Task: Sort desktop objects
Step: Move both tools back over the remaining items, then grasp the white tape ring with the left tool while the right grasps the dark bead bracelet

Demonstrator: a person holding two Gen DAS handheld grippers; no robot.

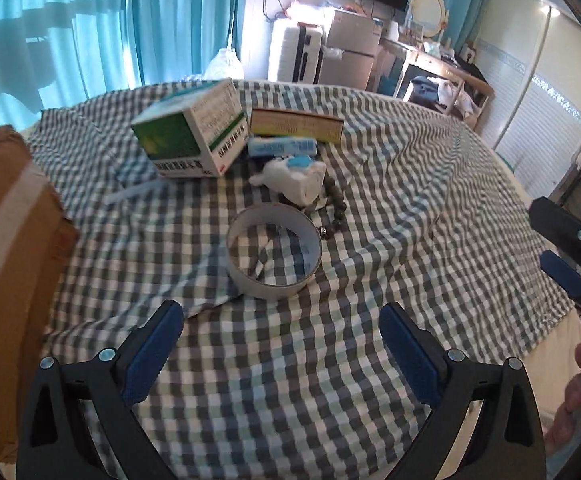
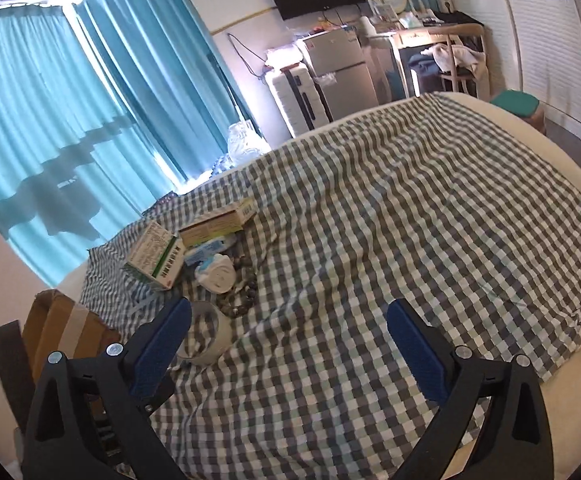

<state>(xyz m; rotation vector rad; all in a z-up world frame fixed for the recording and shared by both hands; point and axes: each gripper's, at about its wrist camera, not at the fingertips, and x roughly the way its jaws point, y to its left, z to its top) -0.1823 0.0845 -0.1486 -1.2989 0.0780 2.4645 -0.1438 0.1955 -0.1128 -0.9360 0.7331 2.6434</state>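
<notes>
A cluster of objects lies on a checked cloth [image 1: 410,184]. It holds a green-and-white medicine box [image 1: 186,136], a flat yellow box [image 1: 296,124], a small blue-and-white box [image 1: 282,147], a white-and-blue toy [image 1: 294,180], a dark bead bracelet [image 1: 336,204] and a white tape roll [image 1: 274,292]. My left gripper [image 1: 281,314] stands open just short of the tape roll, with nothing between its pads. My right gripper [image 2: 290,308] is open over bare cloth. The tape roll [image 2: 214,344] sits beside its left finger, and the medicine box [image 2: 154,260] and toy [image 2: 216,274] lie further off.
A brown cardboard box [image 1: 6,240] sits at the cloth's left edge, also seen as the cardboard box [image 2: 62,328]. The right gripper's fingers [image 1: 561,272] and a person's hand [image 1: 578,392] show at the right. The cloth [image 2: 430,220] stretches wide to the right. Curtains, a suitcase and a fridge stand behind.
</notes>
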